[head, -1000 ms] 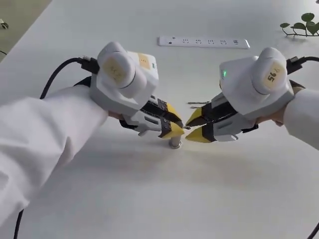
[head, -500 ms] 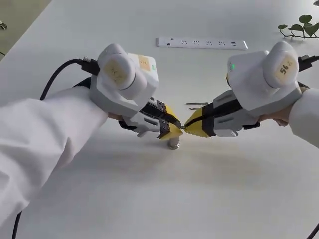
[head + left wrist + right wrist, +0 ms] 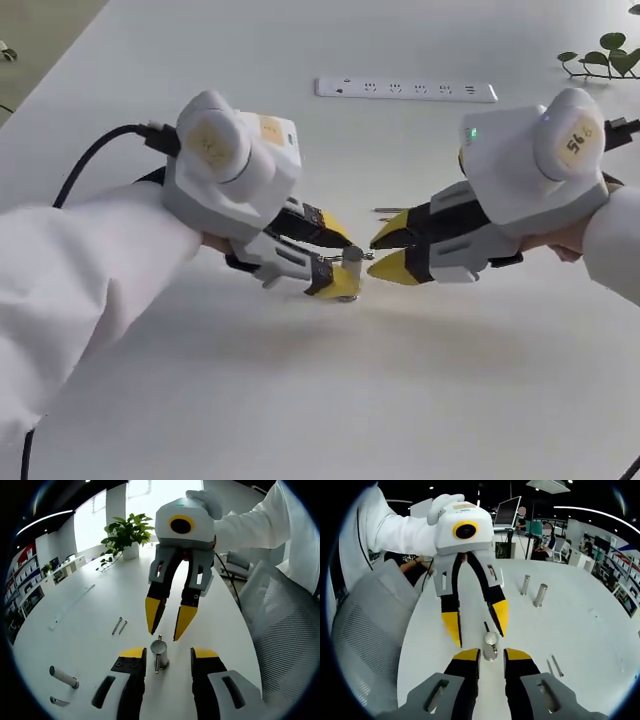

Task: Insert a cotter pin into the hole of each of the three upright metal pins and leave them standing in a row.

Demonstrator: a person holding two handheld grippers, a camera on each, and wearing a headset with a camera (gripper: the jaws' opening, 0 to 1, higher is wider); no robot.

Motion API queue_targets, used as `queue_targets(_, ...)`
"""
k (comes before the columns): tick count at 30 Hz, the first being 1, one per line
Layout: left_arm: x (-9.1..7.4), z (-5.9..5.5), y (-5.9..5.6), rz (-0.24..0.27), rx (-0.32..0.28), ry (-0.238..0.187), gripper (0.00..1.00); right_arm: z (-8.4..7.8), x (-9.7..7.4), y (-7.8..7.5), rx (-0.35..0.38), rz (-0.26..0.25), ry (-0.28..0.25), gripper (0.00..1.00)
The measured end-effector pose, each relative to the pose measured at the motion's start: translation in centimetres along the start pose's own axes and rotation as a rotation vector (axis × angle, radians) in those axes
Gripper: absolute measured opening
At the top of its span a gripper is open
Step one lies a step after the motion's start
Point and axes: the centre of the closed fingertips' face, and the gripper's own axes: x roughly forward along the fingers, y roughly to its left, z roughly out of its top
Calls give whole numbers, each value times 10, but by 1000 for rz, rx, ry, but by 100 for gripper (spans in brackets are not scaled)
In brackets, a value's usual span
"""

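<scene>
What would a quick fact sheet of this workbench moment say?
Left gripper: open, jaws either side of the metal pin
Right gripper: open, tips facing that pin
Metal pin: upright on the table, between both grippers
Cotter pin: appears to pass through the pin's top
Other metal pins: two, upright
Spare cotter pins: two, lying flat

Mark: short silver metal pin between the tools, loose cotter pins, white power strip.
Short silver metal pin (image 3: 163, 656): left gripper view, side.
Loose cotter pins (image 3: 117, 626): left gripper view, one shaft.
White power strip (image 3: 405, 89): head view, top.
</scene>
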Motion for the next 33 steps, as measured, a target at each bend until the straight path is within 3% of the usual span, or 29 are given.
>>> queue_targets(2, -5, 0, -6, -8, -94, -43, 55, 1, -1, 1, 22, -8, -13, 20)
queue_targets(4, -12, 0, -11, -9, -135, -84, 68, 1, -1, 4, 41, -4, -27, 23)
queue_targets(10, -32, -10, -20, 29, -211, -130, 99, 2, 0, 6, 88, -6, -58, 24)
queue_targets(14, -44, -16, -21, 71, -272, -156, 99, 4, 3, 4, 107, -8, -72, 25)
queue_targets(17, -54, -26, -15, 156, -284, -147, 99, 6, 7, 2, 103, -4, -73, 25)
queue_targets(25, -70, -23, -23, 218, -325, -205, 99, 4, 21, -1, 101, 26, -65, 22)
queue_targets(33, -77, -26, -31, 260, -366, -221, 99, -1, 33, -1, 120, 52, -47, 12)
